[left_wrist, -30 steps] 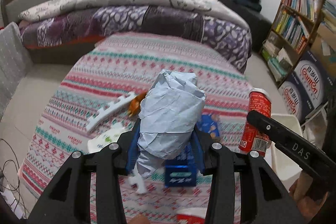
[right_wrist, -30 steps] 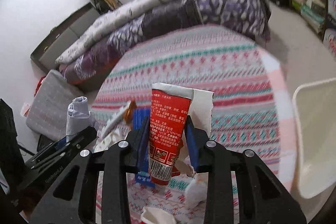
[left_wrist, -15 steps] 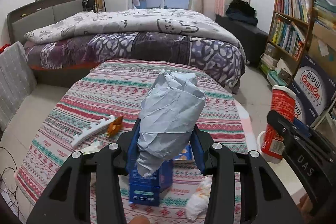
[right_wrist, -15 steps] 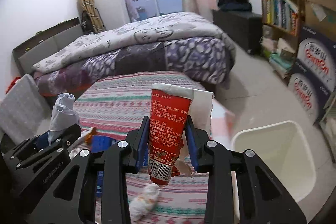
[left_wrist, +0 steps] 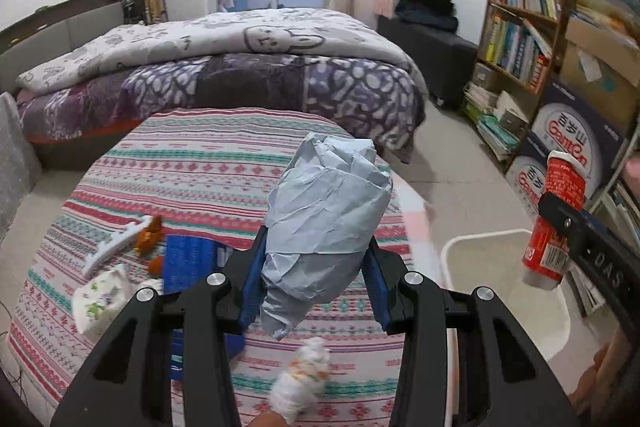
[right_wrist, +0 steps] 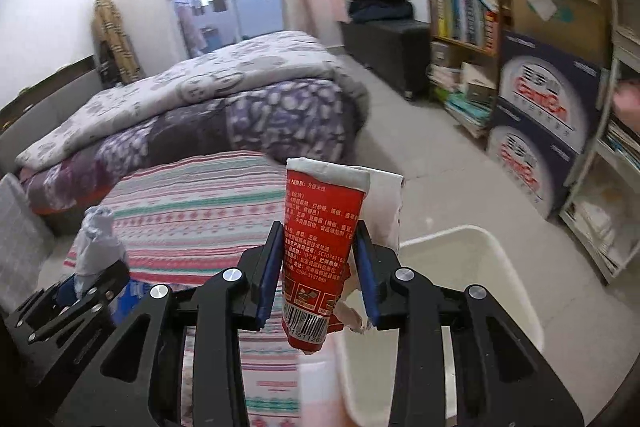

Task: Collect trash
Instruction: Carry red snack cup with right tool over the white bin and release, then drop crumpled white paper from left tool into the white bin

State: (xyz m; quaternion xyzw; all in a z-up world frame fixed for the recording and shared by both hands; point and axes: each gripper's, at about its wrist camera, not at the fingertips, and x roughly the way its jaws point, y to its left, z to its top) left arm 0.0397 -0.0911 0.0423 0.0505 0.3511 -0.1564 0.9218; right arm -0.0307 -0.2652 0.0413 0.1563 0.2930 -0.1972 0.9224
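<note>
Claws both carry trash: the left claw [left_wrist: 314,281] pinches a crumpled grey paper wad [left_wrist: 326,223] above the striped table [left_wrist: 208,171], while the right claw [right_wrist: 318,277] clamps a red wrapper [right_wrist: 320,251], with the white bin [right_wrist: 472,259] at 3 o'clock.

Both the left gripper [left_wrist: 316,277] and the right gripper [right_wrist: 318,267] are showing matte black angular frames with triangular cut-outs, silver round screw heads along the arms and blue pads lining the fingers [left_wrist: 253,279], while white lettering is running along the right gripper's side.
</note>
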